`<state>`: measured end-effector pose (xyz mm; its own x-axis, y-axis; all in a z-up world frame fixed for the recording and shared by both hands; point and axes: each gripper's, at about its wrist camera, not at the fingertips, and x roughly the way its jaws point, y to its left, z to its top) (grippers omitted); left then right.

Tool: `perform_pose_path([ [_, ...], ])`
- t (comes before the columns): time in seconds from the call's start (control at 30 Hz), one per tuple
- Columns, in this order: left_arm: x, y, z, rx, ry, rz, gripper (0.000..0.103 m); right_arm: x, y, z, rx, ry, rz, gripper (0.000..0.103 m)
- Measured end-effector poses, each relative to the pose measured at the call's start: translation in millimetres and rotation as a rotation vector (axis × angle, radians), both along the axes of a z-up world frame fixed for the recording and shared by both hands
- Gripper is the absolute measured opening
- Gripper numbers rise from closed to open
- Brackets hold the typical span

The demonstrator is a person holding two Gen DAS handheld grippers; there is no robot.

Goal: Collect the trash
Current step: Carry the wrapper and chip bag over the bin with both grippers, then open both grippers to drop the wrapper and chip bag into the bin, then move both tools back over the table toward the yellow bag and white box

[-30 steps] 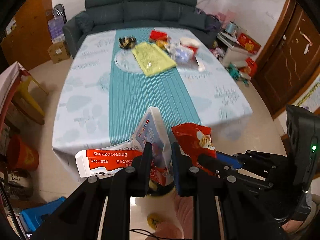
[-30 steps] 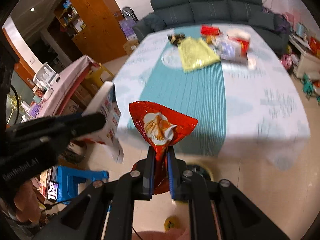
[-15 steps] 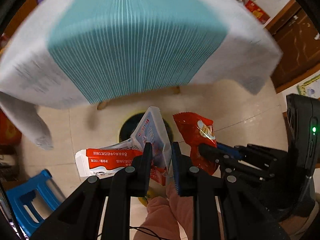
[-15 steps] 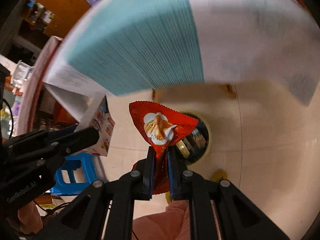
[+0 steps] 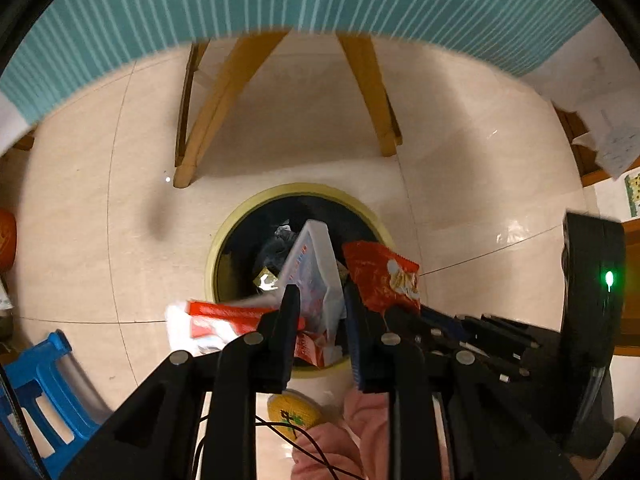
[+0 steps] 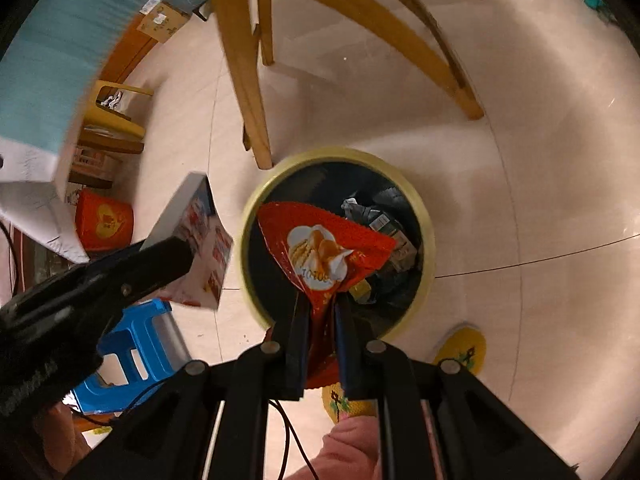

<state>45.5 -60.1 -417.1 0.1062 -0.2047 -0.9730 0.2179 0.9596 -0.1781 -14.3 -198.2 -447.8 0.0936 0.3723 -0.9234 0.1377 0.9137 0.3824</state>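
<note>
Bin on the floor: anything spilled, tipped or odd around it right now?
Nothing stands out. The bin stands upright with trash inside and no litter shows on the floor beside it. The red snack bag and the white carton sit between opening jaws above it.

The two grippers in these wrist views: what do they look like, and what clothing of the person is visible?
Both grippers are matte black. The left gripper has flat fingers on angular linkage bars with silver round rivets; a thin black cable hangs below it. The right gripper is built the same way. Seen from the left wrist view, its body carries a small green light. Pink clothing and yellow slippers show below.
</note>
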Motion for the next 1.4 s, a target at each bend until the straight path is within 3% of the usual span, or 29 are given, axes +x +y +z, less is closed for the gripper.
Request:
perform_pose_path([
  [0.07,0.5,1.0,-8.3,0.010,0.002,-0.010,0.026,7.5,-1.6,-10.7,0.023,0.012,-0.009,0.015],
  [0.13,0.1,1.4,-14.7,0.025,0.003,-0.017,0.049,14.7,-0.9,-21.8,0.053,0.025,-0.016,0.018],
  [0.23,3.0,2.1,-16.9,0.045,-0.002,0.013,0.066,22.1,-0.4,-25.3,0.048,0.020,-0.018,0.030],
  [0.4,4.7,16.1,-2.2,0.043,-0.009,0.056,0.069,25.2,-0.9,-24.7,0.052,0.042,-0.026,0.038],
  [0.43,4.1,17.1,3.9,0.046,-0.017,0.060,0.069,23.9,0.9,-20.5,0.045,0.039,-0.019,0.043],
  [0.5,0.0,20.6,19.3,0.051,-0.028,0.068,0.069,21.2,4.6,-10.3,0.033,0.036,-0.005,0.049],
  [0.6,-4.1,28.0,50.6,0.055,-0.041,0.086,0.069,16.6,6.0,9.3,0.025,0.037,-0.001,0.049],
  [0.83,-11.3,38.0,157.8,0.026,-0.116,0.080,0.069,-5.0,9.6,110.2,0.043,-0.007,-0.012,0.049],
  [1.1,-24.0,40.3,307.6,-0.014,-0.264,0.038,0.071,-23.6,14.0,247.9,0.031,-0.116,0.026,0.049],
  [1.2,-26.4,43.8,365.5,-0.039,-0.350,0.030,0.083,-27.1,14.6,301.8,0.012,-0.167,0.046,0.049],
  [1.4,-33.2,54.1,458.7,-0.090,-0.504,0.052,0.084,-28.6,13.8,409.2,-0.066,-0.366,0.107,0.049],
])
